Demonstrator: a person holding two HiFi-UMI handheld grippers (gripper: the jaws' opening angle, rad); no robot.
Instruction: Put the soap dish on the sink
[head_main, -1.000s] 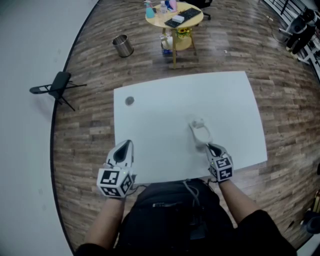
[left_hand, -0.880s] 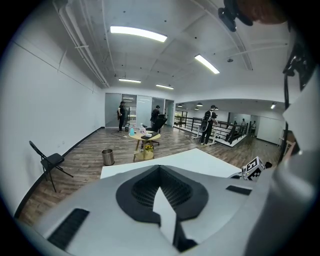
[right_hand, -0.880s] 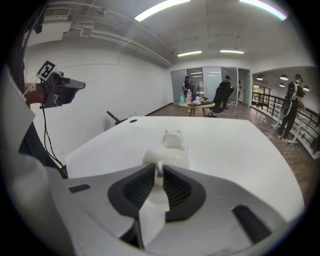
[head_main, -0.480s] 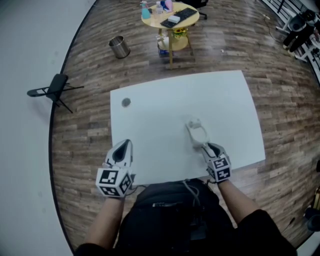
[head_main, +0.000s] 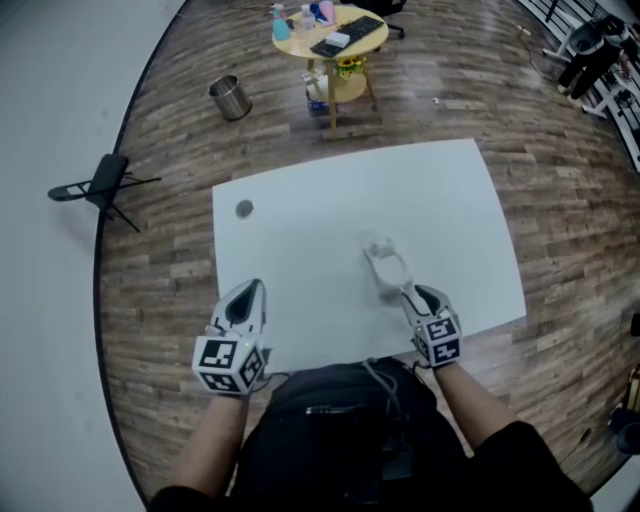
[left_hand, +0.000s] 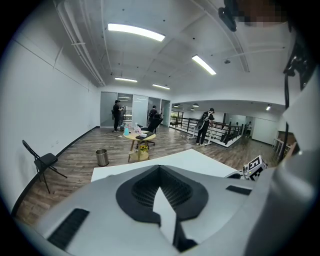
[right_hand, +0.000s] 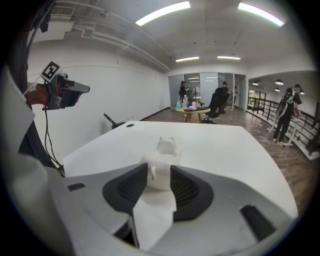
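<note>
A white soap dish (head_main: 385, 270) lies on the white table (head_main: 300, 250), a little right of the middle, with a small cat-shaped piece (right_hand: 166, 145) at its far end. My right gripper (head_main: 421, 297) sits at the dish's near end. Its jaws have just been opening and stand wide apart, with the near end of the dish (right_hand: 159, 177) between them and not pinched. My left gripper (head_main: 247, 291) hovers at the table's near left edge with its jaws together and nothing in them, as the left gripper view (left_hand: 160, 170) also shows.
A small grey round disc (head_main: 244, 209) sits near the table's far left corner. Beyond the table stand a round wooden side table (head_main: 328, 35) with bottles and a keyboard, a metal bin (head_main: 229, 97) and a folding chair (head_main: 100, 180). People stand at the back of the room.
The head view has swung a little, so the table sits further left in the picture. The dish rests on the table throughout, and both hands have kept their places.
</note>
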